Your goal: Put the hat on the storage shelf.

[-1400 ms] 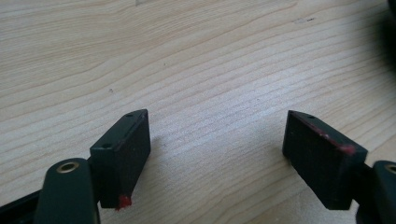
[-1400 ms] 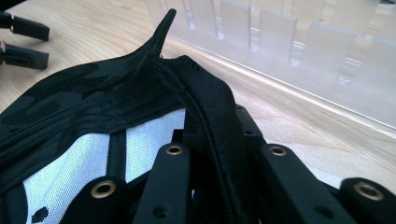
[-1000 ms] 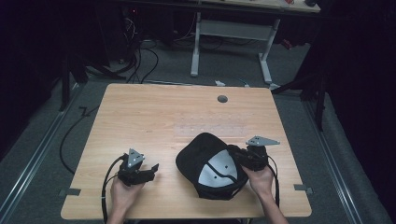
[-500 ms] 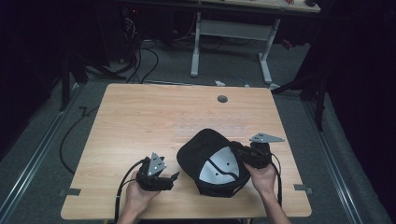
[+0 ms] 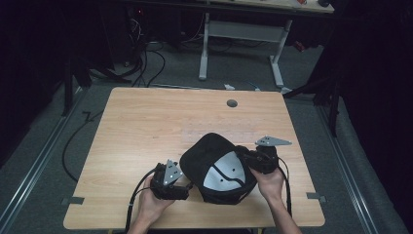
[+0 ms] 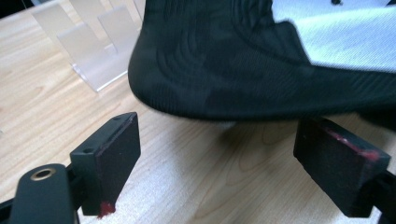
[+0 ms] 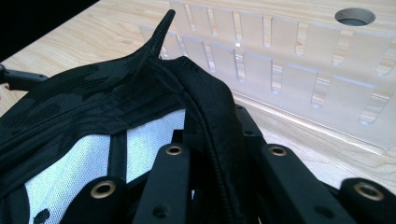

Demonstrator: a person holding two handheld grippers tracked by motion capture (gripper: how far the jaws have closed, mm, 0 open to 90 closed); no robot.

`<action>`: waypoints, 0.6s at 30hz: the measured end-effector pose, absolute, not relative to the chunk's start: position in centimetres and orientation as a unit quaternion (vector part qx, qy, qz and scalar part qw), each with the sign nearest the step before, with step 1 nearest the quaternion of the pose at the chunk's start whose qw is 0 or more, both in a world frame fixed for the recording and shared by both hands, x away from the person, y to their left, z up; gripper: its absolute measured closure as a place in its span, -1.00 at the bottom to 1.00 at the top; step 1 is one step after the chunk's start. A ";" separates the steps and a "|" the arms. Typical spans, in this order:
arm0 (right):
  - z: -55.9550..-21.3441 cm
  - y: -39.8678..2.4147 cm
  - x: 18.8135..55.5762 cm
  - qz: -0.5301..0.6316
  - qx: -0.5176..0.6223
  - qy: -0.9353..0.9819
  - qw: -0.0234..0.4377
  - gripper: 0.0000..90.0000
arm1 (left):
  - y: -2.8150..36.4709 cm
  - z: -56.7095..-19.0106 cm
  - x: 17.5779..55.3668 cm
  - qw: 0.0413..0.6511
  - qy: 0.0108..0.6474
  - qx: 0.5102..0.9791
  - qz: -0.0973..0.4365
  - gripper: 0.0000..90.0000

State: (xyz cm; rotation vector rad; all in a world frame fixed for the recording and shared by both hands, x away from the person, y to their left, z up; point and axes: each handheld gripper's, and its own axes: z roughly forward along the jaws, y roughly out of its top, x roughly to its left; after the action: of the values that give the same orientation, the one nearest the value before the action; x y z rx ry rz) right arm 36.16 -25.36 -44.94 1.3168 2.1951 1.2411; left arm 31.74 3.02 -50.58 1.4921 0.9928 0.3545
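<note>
Black cap (image 5: 216,168) pinched in right jaws, left jaws apart

Lab or workshop bay — dim, dark-walled.
Wooden table (image 5: 146,126) on grey carpet; loose cables (image 5: 146,58); white-legged workbench (image 5: 243,44) behind.

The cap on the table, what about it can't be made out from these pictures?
- High view: the cap lies inside up, so its outer front is hidden against the table.
- Left hand-held gripper view: the top edge cuts off most of the cap; the brim is blurred.
- Right hand-held gripper view: its own linkage covers where the jaws meet the cap's edge.
</note>
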 end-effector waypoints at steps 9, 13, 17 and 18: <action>-45.2 -24.7 36.3 0.413 0.459 0.773 0.142 0.77 | 2.7 -50.1 31.3 0.612 0.407 0.656 0.170 -0.66; -45.2 -24.5 36.2 0.405 0.460 0.776 0.145 0.77 | 2.3 -49.9 31.2 0.609 0.394 0.664 0.182 -0.65; -45.2 -24.6 36.2 0.400 0.463 0.777 0.144 0.77 | 2.1 -49.9 31.1 0.607 0.387 0.668 0.187 -0.63; -45.2 -24.6 36.2 0.399 0.465 0.778 0.144 0.77 | 2.1 -49.9 31.1 0.608 0.387 0.667 0.188 -0.61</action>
State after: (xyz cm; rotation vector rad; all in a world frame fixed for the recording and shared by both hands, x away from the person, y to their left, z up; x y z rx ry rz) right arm 36.16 -24.58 -45.16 1.3397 2.2420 1.1490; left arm 31.06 2.08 -49.90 1.5422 0.8940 0.4336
